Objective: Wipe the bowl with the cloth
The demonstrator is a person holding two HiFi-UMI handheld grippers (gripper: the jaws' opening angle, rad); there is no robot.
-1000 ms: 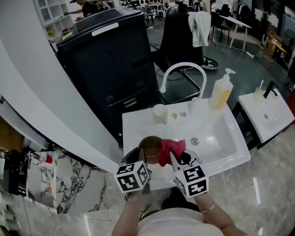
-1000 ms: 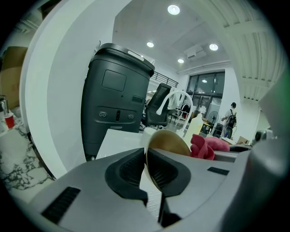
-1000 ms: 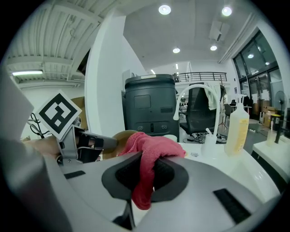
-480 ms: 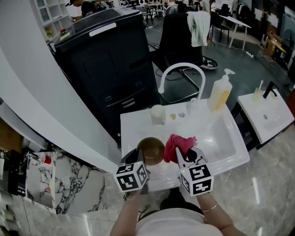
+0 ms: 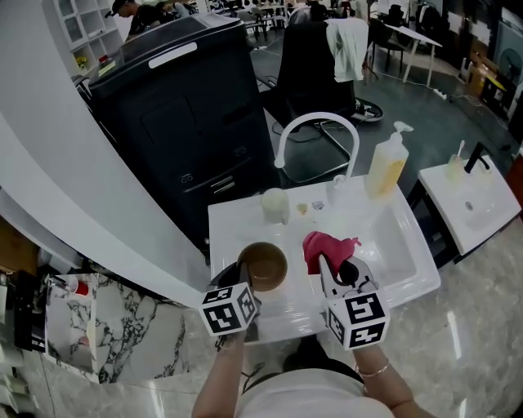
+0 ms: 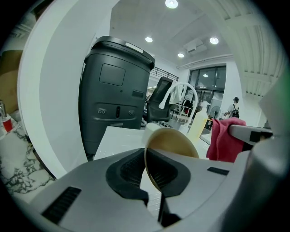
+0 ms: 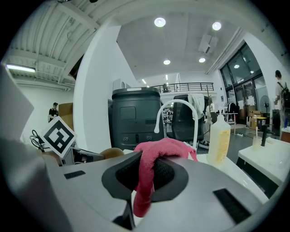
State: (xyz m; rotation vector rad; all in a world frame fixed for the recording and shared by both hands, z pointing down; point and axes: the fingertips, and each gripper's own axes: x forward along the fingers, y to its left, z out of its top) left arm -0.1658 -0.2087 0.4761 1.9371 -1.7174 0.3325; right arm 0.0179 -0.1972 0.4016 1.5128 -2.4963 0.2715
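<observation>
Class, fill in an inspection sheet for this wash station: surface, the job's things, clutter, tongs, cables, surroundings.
Surface: white sink, basin bare at the right.
Job's things: brown bowl held over the sink's front left; red cloth held beside it, not touching.
Clutter: soap bottle and white cup behind the basin, by the tap.
Tongs: left tongs shut on the bowl's rim; right tongs shut on the cloth.
Cables: nothing seen.
Surroundings: black cabinet, office chair.

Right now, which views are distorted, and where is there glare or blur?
Head view: wide-angle bending of the wall, bowl sharp. Left gripper view: fisheye, dark corners, bright ceiling lights. Right gripper view: same fisheye, the near cloth evenly lit.
</observation>
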